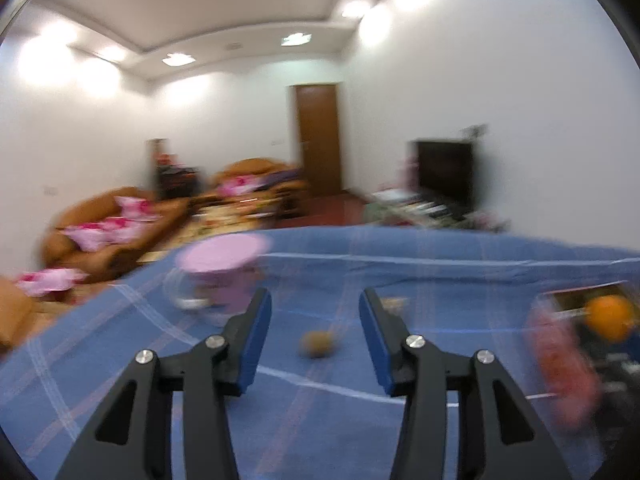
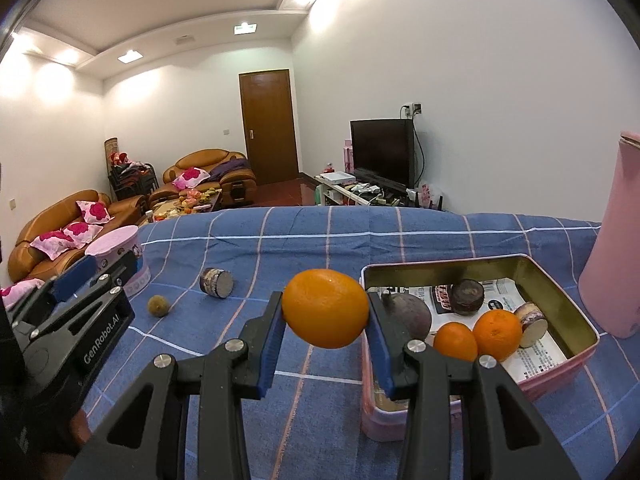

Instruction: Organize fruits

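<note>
My right gripper point(image 2: 325, 314) is shut on a large orange point(image 2: 325, 308) and holds it in the air just left of the pink tin box point(image 2: 560, 376). The box holds two smaller oranges point(image 2: 498, 333), a dark purple fruit point(image 2: 412, 314) and two small round jars point(image 2: 467, 297). My left gripper point(image 1: 315, 312) is open and empty, above the blue checked cloth point(image 2: 280, 248); it also shows at the left of the right wrist view point(image 2: 92, 276). A small brown fruit point(image 1: 317, 344) lies on the cloth ahead between its fingers; it shows too in the right wrist view point(image 2: 159, 305).
A small round jar point(image 2: 216, 282) lies on its side on the cloth. A pink round lidded tin point(image 2: 120, 248) stands at the left. A tall pink bottle point(image 2: 612, 264) stands right of the box. Sofas, a door and a TV are beyond the table.
</note>
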Tool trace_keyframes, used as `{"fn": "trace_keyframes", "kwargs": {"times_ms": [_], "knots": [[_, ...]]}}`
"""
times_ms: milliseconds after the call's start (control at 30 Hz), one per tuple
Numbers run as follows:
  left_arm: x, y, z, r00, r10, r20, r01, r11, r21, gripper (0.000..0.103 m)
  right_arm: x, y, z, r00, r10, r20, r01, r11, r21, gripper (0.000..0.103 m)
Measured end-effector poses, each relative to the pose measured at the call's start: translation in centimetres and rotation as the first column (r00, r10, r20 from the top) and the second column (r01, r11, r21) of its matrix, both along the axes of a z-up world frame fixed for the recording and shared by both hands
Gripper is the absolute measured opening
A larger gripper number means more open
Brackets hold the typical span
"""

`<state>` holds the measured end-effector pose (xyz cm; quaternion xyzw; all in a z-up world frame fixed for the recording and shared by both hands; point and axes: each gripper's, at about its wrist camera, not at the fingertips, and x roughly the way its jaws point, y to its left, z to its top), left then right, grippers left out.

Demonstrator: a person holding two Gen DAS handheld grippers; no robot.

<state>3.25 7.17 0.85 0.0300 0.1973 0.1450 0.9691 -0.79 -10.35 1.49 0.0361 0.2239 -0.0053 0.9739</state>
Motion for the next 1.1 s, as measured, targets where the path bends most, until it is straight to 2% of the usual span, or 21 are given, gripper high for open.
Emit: {"fn": "trace_keyframes", "kwargs": {"times_ms": [67, 133, 200, 233, 333, 433, 467, 500, 633, 667, 767, 800, 900, 1100], "knots": [[1.4, 2.7, -0.7, 0.988, 0.12, -0.094, -0.123, 0.992, -0.024, 0.062, -0.1, -0.2, 0.0, 1.0, 0.002, 0.0, -0.002, 1.0, 0.001, 0.041], [2.5, 5.4, -1.8, 0.967, 0.158, -0.2, -0.185, 0.975, -0.125, 0.062, 0.0, -0.2, -0.1, 1.0, 0.003, -0.004, -0.003, 1.0, 0.002, 0.041], [3.0, 8.4, -3.3, 0.933, 0.199, -0.299, -0.277, 0.928, -0.248, 0.062, 0.0, -0.2, -0.1, 1.0, 0.007, -0.01, -0.007, 1.0, 0.004, 0.041], [3.3, 9.4, -3.9, 0.917, 0.214, -0.337, -0.314, 0.907, -0.279, 0.062, -0.1, -0.2, -0.1, 1.0, 0.009, -0.01, -0.009, 1.0, 0.006, 0.041], [4.4, 10.0, -5.5, 0.897, 0.149, -0.415, -0.303, 0.893, -0.334, 0.06, -0.3, -0.3, 0.0, 1.0, 0.013, -0.01, -0.013, 1.0, 0.001, 0.041], [4.9, 8.8, -5.5, 0.902, 0.106, -0.419, -0.252, 0.916, -0.311, 0.056, -0.3, -0.2, 0.1, 1.0, 0.012, -0.01, -0.012, 1.0, 0.0, 0.041], [4.9, 8.7, -5.4, 0.904, 0.095, -0.416, -0.24, 0.919, -0.314, 0.045, -0.3, -0.2, 0.1, 1.0, 0.012, -0.011, -0.012, 1.0, 0.001, 0.041], [4.8, 8.6, -5.4, 0.908, 0.089, -0.41, -0.236, 0.916, -0.324, 0.038, -0.3, -0.2, 0.1, 1.0, 0.012, -0.01, -0.012, 1.0, 0.002, 0.041], [4.3, 8.7, -5.1, 0.933, 0.056, -0.356, -0.205, 0.895, -0.396, 0.038, -0.2, -0.2, 0.2, 1.0, 0.005, -0.008, -0.004, 1.0, 0.004, 0.041], [3.8, 8.1, -4.6, 0.946, 0.061, -0.319, -0.19, 0.9, -0.392, 0.038, -0.1, -0.2, 0.2, 1.0, 0.004, -0.007, -0.004, 1.0, 0.002, 0.041], [2.5, 6.5, -2.6, 0.975, 0.064, -0.211, -0.133, 0.933, -0.333, 0.038, -0.3, 0.1, 0.4, 1.0, 0.004, 0.008, -0.004, 1.0, -0.013, 0.041], [1.9, 5.2, -1.9, 0.986, 0.055, -0.156, -0.099, 0.952, -0.289, 0.038, -0.3, 0.1, 0.4, 1.0, 0.003, 0.013, -0.003, 1.0, -0.019, 0.041], [1.1, 2.5, -0.4, 0.998, 0.007, -0.062, -0.019, 0.98, -0.2, 0.038, -0.5, 0.4, 0.6, 1.0, 0.003, 0.029, -0.002, 0.999, -0.041, 0.041], [-0.2, -0.7, 0.6, 0.994, -0.108, 0.009, 0.108, 0.986, -0.129, 0.038, -0.5, 0.2, 0.7, 0.999, -0.023, 0.042, 0.026, 0.997, -0.079, 0.041]]}}
